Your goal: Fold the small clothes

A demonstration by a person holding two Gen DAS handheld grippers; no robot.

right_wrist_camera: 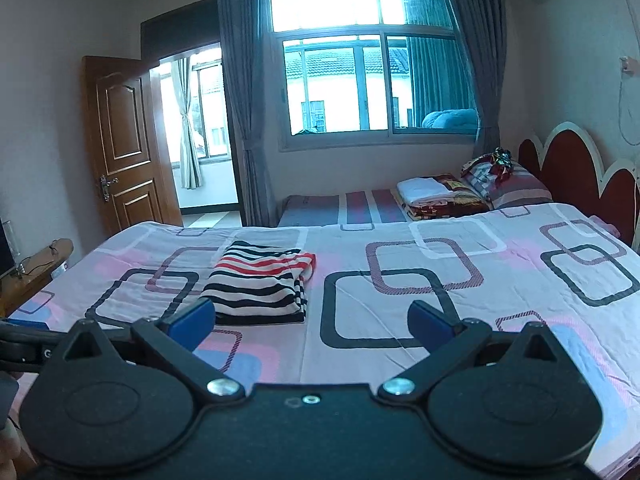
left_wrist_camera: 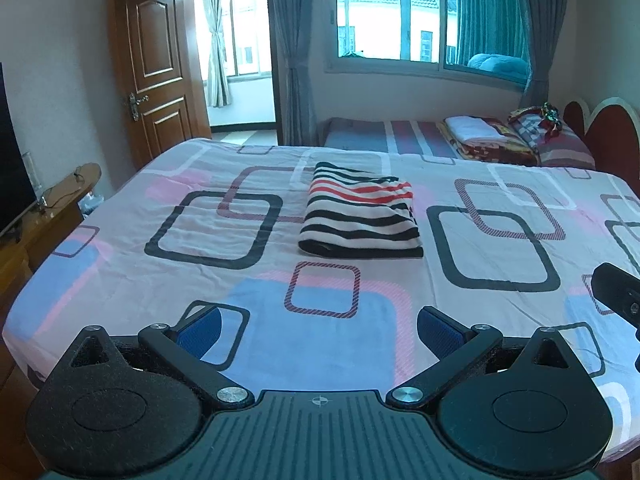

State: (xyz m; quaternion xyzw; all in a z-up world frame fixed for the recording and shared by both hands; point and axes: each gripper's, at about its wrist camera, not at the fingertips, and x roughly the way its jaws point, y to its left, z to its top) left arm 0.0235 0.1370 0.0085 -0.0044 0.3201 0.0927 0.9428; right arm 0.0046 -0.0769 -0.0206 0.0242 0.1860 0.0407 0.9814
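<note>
A striped garment [left_wrist_camera: 362,216], white with black and red stripes, lies folded into a neat rectangle on the patterned bedsheet [left_wrist_camera: 160,280]. It also shows in the right wrist view [right_wrist_camera: 260,284]. My left gripper [left_wrist_camera: 320,330] is open and empty, held above the near part of the bed, well short of the garment. My right gripper [right_wrist_camera: 312,322] is open and empty, to the right of the left one; the garment lies ahead of its left finger. The right gripper's edge shows at the right of the left wrist view [left_wrist_camera: 620,292].
A second bed [right_wrist_camera: 360,204] with folded blankets [right_wrist_camera: 436,194] and a pillow stands behind, under the window. A red headboard [right_wrist_camera: 576,172] is at the right. A wooden door [left_wrist_camera: 156,80] stands open at the left. A wooden cabinet [left_wrist_camera: 44,216] with a TV flanks the bed's left side.
</note>
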